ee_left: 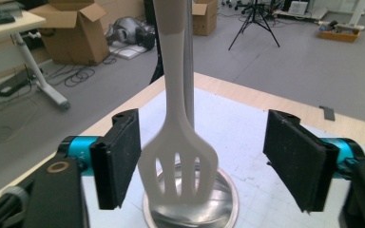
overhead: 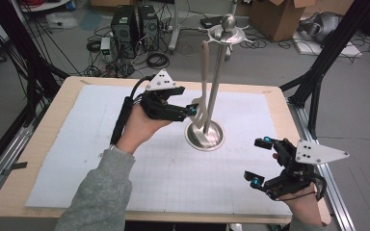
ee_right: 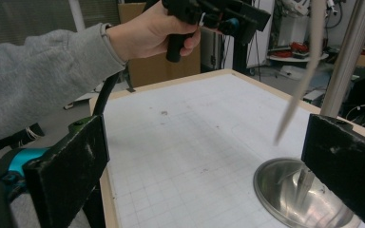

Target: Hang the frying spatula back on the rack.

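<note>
In the high view, a wooden table (overhead: 43,144) carries a white gridded mat (overhead: 125,159); near the mat's far centre stands a metal utensil stand (overhead: 218,82), its round dished base (overhead: 205,134) on the mat and its pole rising to a hooked crown with a ball on top; a pale slotted spatula (overhead: 203,82) hangs from that crown, head down, its blade just above the base; the left gripper (overhead: 191,109) is held level to the left of the stand, its tips at the spatula's head; the left hand (overhead: 139,127) wraps the handle, a grey sleeve (overhead: 96,197) behind it; the right gripper (overhead: 259,161) sits at the near right corner of the table, well apart from the stand, jaws spread wide with nothing between them.

In the left gripper view, the two black pads (ee_left: 123,156) stand wide apart; the spatula (ee_left: 178,166) hangs between them, closer to the left pad and right at its edge, though whether they touch I cannot tell; the right pad is clear of it, so nothing is clamped; the pole (ee_left: 188,61) runs just behind the spatula's handle.

In the right gripper view, its own pads (ee_right: 71,166) stand open over bare mat; the base (ee_right: 285,190) lies by the right pad; the spatula (ee_right: 304,66) slants beside the pole (ee_right: 347,52); farther off, the left hand (ee_right: 157,28) holds its gripper raised.
</note>
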`<action>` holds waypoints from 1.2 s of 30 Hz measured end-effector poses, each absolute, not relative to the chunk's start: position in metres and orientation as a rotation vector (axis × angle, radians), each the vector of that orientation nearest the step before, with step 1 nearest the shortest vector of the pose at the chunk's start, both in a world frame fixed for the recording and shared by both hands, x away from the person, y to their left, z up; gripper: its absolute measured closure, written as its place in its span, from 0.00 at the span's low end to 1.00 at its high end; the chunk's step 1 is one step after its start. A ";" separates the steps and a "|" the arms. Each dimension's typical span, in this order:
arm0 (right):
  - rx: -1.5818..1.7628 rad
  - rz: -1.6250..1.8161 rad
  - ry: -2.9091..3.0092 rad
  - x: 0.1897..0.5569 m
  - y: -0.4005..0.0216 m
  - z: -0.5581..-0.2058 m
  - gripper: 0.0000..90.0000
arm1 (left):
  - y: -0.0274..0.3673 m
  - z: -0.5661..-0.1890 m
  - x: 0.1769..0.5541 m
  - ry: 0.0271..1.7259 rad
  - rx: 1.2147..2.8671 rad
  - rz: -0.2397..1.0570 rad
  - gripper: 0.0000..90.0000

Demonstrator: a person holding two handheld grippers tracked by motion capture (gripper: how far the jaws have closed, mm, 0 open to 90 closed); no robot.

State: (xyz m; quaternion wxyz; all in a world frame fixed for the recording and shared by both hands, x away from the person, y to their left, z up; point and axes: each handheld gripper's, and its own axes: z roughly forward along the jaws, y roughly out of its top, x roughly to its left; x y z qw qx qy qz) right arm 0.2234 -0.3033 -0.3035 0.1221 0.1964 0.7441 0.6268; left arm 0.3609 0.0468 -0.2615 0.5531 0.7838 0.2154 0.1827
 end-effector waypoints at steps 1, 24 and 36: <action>0.576 1.833 2.174 0.224 -0.303 -0.304 0.01 | 0.049 -0.263 0.361 0.506 1.855 0.427 0.29; 0.582 1.822 2.170 0.227 -0.298 -0.305 0.01 | 0.127 -0.277 0.337 0.521 1.750 0.359 0.07; 0.582 1.818 2.171 0.230 -0.295 -0.306 0.01 | 0.164 -0.284 0.321 0.540 1.693 0.386 0.07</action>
